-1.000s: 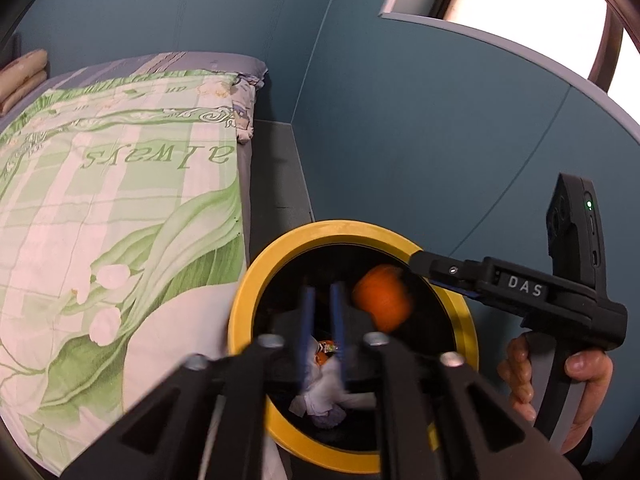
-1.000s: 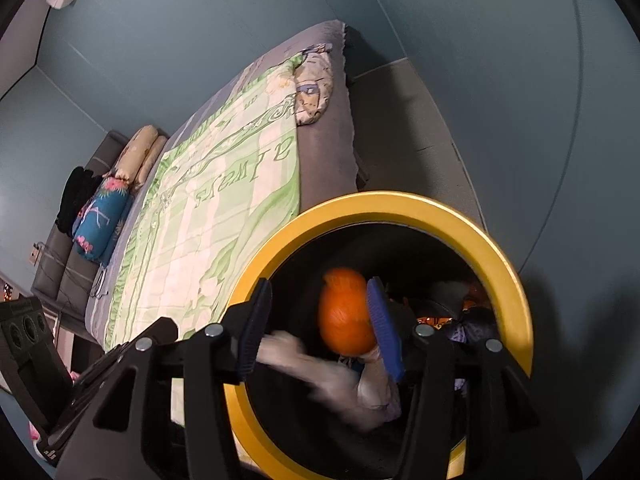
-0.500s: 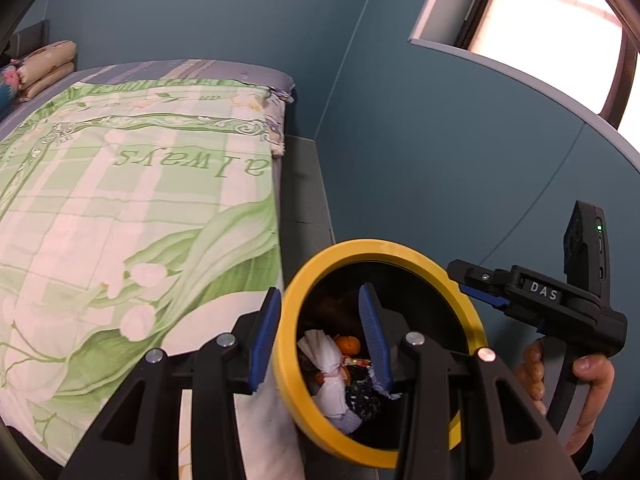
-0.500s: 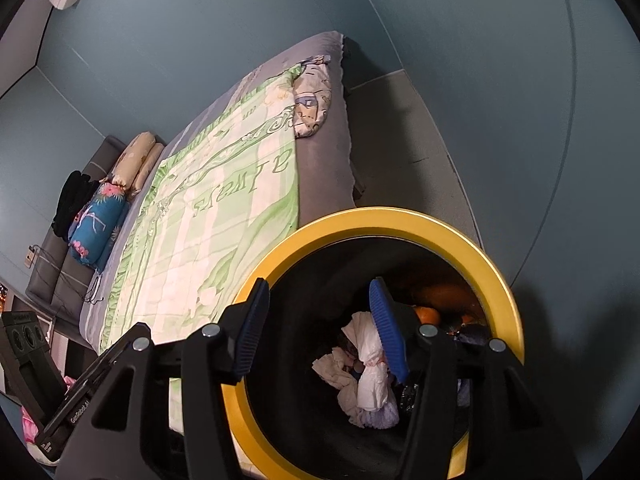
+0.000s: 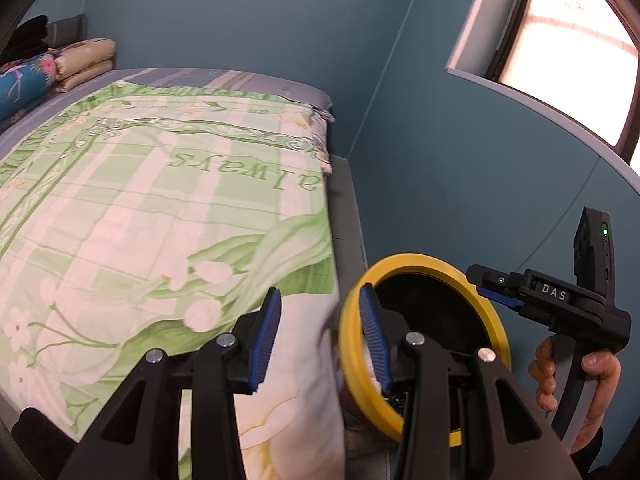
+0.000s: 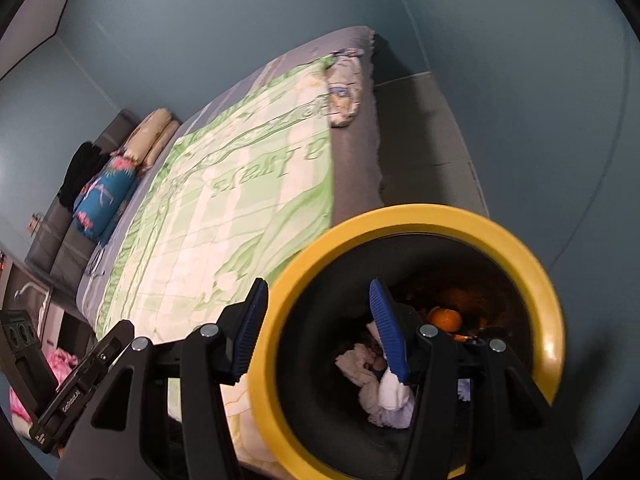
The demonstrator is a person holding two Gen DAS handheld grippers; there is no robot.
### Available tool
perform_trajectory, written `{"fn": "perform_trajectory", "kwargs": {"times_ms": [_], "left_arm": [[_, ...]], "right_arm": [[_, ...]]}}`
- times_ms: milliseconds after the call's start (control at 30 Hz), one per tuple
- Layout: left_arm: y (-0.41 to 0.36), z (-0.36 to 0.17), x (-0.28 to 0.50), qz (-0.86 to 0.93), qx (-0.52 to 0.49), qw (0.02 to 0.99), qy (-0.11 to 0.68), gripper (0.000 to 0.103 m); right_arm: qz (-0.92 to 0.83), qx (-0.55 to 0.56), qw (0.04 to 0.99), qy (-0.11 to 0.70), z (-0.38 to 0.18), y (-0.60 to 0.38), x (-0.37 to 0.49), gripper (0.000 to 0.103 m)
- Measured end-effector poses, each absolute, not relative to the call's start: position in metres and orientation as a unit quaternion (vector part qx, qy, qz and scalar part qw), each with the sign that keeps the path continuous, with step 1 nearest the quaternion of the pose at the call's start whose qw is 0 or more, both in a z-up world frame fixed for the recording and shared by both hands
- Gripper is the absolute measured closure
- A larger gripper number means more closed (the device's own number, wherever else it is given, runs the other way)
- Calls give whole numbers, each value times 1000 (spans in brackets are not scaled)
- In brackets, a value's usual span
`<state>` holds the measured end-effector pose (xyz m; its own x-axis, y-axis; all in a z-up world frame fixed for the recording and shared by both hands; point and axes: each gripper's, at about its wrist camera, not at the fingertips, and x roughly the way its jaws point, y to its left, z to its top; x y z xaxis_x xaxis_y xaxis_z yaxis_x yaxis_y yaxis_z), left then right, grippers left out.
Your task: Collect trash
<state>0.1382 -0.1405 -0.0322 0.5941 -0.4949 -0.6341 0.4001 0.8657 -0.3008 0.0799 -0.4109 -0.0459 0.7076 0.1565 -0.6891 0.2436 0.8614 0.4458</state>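
orange (image 6: 445, 317) dropped into upright bin (image 6: 416, 216); left gripper (image 5: 320, 326) opened.

Walls: we see plain teal-blue walls (image 5: 260, 20) on every side, meeting in a corner behind the bed.
Bed: a bed (image 5: 160, 208) fills the left of the room, under a green and white checked quilt (image 6: 224, 216) with tulips and the word "always".
Pillows: at the far end we make out a blue flowered pillow (image 6: 104, 196) beside folded beige bedding (image 6: 154, 134).
Floor: a grey strip of floor (image 6: 424, 136) runs between bed and wall.
Window: at upper right a recessed window (image 5: 576, 36) glows bright pinkish white.
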Motion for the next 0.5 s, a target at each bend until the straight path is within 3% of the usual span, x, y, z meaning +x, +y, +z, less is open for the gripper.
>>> {"fn": "perform_trajectory", "kwargs": {"times_ms": [400, 500], "left_arm": [[-56, -28, 118, -176, -78, 916, 351, 65], [-37, -26, 110, -162, -80, 921, 346, 65]], "right_arm": [[67, 186, 897, 396, -26, -316, 112, 53], [73, 162, 905, 386, -17, -293, 111, 49]]}}
